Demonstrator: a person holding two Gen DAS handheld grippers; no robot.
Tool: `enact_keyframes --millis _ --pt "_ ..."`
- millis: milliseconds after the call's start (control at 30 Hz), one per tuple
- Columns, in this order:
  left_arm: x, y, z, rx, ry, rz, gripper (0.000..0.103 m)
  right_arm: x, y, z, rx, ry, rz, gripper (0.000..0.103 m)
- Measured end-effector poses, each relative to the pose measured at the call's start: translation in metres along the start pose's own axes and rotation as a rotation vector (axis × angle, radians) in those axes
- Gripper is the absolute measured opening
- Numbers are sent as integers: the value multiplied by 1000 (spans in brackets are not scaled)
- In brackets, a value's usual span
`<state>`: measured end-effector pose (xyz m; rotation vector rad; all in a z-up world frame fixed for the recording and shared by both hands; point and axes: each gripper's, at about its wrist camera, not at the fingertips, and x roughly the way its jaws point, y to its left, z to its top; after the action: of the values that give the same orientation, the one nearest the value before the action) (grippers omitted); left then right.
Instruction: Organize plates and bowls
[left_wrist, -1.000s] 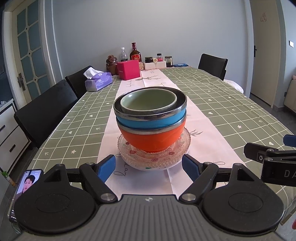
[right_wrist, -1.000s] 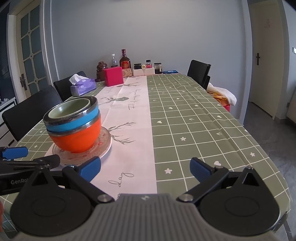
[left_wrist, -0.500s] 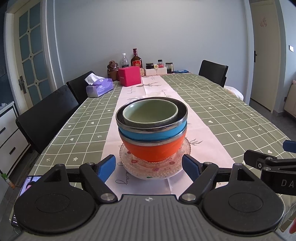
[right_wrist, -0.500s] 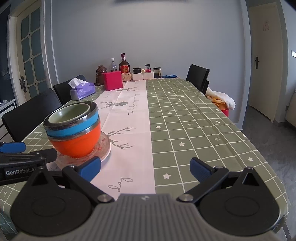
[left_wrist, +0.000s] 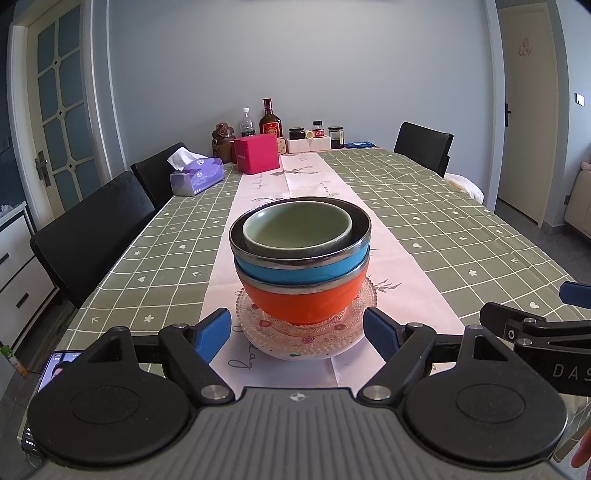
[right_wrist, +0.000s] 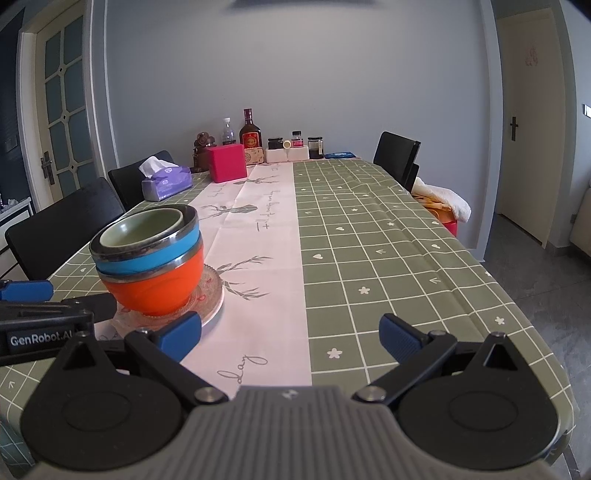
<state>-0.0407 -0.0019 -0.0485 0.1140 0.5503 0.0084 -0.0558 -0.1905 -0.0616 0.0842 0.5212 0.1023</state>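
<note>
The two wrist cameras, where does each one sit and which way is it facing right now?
Left wrist: on the left gripper, low at the table's near end, facing straight down the table at the bowl stack; its own open fingers show, and the right gripper at the right edge.
Right wrist: on the right gripper, beside it, facing down the green tablecloth; its open fingers show, the left gripper at the left edge.
Shared: bowl stack, glass plate, pink box, tissue box, far-end bottles.
</note>
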Motion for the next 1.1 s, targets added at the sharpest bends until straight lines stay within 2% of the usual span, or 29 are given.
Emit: enact_keyframes --millis 1100 --pt "1 -2 -2 -4 15 -14 95 9 -3 -5 21 40 3 100"
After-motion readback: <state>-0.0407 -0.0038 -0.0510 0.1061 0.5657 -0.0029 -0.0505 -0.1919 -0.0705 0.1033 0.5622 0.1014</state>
